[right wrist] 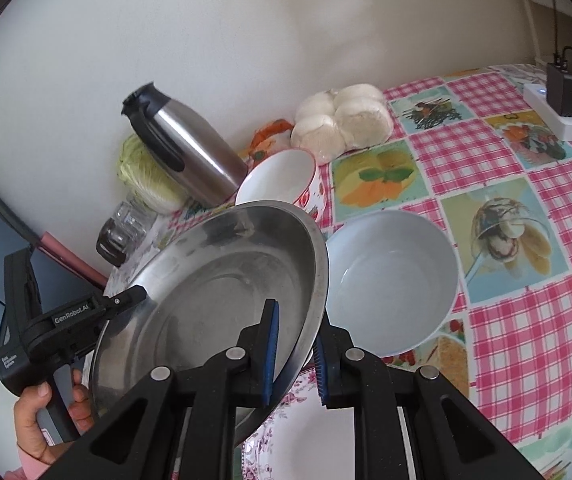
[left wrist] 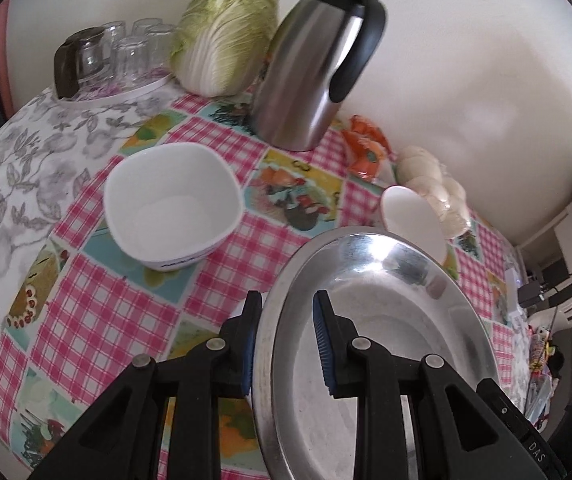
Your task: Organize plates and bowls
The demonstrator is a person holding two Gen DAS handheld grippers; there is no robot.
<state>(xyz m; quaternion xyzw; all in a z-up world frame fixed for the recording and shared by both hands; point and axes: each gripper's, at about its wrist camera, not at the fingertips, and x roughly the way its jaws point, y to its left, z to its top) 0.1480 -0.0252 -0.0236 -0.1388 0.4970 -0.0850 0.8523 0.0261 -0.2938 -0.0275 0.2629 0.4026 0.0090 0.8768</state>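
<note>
I have both tools on the steel plate (left wrist: 386, 320) at once. My left tool (left wrist: 286, 344) is clenched on its rim: one blue pad sits inside the dish, the other finger (left wrist: 245, 344) is outside and under the edge, and the gap between them is narrow, just the rim's thickness. My right tool (right wrist: 294, 360) grips the opposite rim the same way, nearly closed, with one pad (right wrist: 270, 352) on the inner face and the other behind the edge. In the right wrist view I can see the left tool's black body (right wrist: 65, 320) biting the far rim, and the hand (right wrist: 41, 420) wrapped round its handle.

The plate is round, shallow and shiny, with a dull, slightly smeared floor. It is tilted and held clear of the counter (right wrist: 506, 320), above a flowered plate (right wrist: 318, 432) whose purple-patterned edge shows under it.

Just beside the steel plate, on the checked cloth, stands a pale blue bowl (right wrist: 390, 280), empty. Behind the plate is a white bowl with a red pattern (right wrist: 277, 178). In the left wrist view a squarish white bowl (left wrist: 173, 204) stands apart, to the plate's left. Along the wall stand a steel jug (left wrist: 314, 68), a cabbage (left wrist: 225, 36), upturned glasses (left wrist: 125, 52) and a bag of buns (right wrist: 342, 120).
</note>
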